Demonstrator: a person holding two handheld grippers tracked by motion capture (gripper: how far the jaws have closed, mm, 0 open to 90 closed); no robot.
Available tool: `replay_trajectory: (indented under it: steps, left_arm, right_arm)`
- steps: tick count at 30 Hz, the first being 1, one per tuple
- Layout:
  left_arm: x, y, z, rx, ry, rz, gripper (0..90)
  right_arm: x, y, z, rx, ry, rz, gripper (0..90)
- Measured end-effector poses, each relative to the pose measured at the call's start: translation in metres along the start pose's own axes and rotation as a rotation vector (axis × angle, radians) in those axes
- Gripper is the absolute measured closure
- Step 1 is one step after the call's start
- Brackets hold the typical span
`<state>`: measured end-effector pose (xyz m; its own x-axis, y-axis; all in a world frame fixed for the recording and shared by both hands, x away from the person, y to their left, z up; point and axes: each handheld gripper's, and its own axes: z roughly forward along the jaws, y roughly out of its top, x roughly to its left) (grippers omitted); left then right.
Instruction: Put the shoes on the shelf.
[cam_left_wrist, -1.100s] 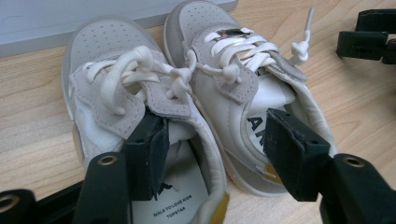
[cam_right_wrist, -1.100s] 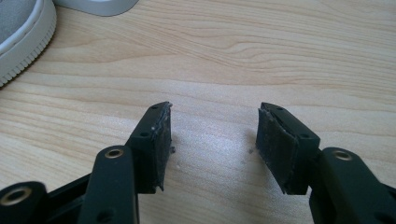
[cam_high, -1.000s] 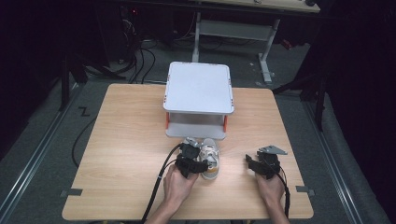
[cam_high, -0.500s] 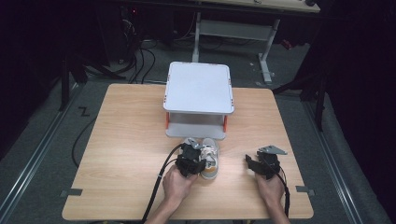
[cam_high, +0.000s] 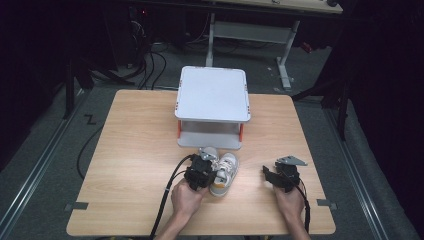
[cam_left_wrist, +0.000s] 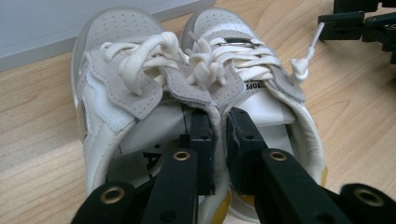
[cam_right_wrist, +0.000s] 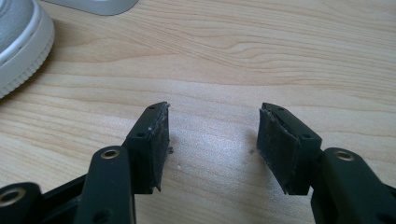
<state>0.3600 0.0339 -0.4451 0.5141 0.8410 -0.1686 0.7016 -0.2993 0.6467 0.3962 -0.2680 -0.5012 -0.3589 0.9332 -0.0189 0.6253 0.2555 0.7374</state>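
A pair of small white shoes (cam_left_wrist: 196, 93) with pale laces sits side by side on the table (cam_high: 135, 150), a little in from its near edge and just in front of the grey two-level stand (cam_high: 213, 95) that occupies the middle towards the far edge. The left gripper (cam_left_wrist: 219, 135) reaches in from the heel side, and its jaws, one inside each shoe, have just been closing and now pinch the two inner collars together. Well apart towards the near right corner, the right gripper (cam_right_wrist: 212, 144) rests low over bare wood with its jaws wide apart and nothing between them.
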Motion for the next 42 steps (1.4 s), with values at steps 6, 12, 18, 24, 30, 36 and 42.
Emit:
replay_trajectory:
  steps: [6,12,18,24,30,36,42]
  left_arm:
    - [0.000,0.001,-0.007,0.002,-0.012,0.031,82.5]
    - [-0.001,0.004,-0.014,-0.022,-0.030,0.055,82.6]
    - [0.003,0.007,-0.027,-0.047,-0.033,0.059,82.7]
    - [0.015,0.013,-0.028,-0.056,-0.031,0.045,82.7]
    - [0.028,0.027,-0.021,-0.089,-0.014,0.006,82.7]
    - [0.037,0.040,-0.011,-0.113,0.035,-0.004,82.7]
    - [0.044,0.049,0.001,-0.137,0.078,-0.015,82.6]
  right_arm:
    - [0.000,0.000,0.000,0.000,-0.002,0.001,43.6]
    - [0.000,0.000,0.000,-0.001,-0.002,0.003,43.9]
    - [0.003,0.001,0.000,-0.009,-0.005,-0.016,54.9]
    - [0.010,0.007,-0.008,-0.036,0.044,-0.028,58.9]
    - [0.012,0.014,-0.013,-0.046,0.078,-0.027,58.9]
    - [0.011,0.018,-0.017,-0.049,0.100,-0.022,59.0]
    - [0.016,0.034,-0.025,-0.075,0.152,-0.041,60.5]
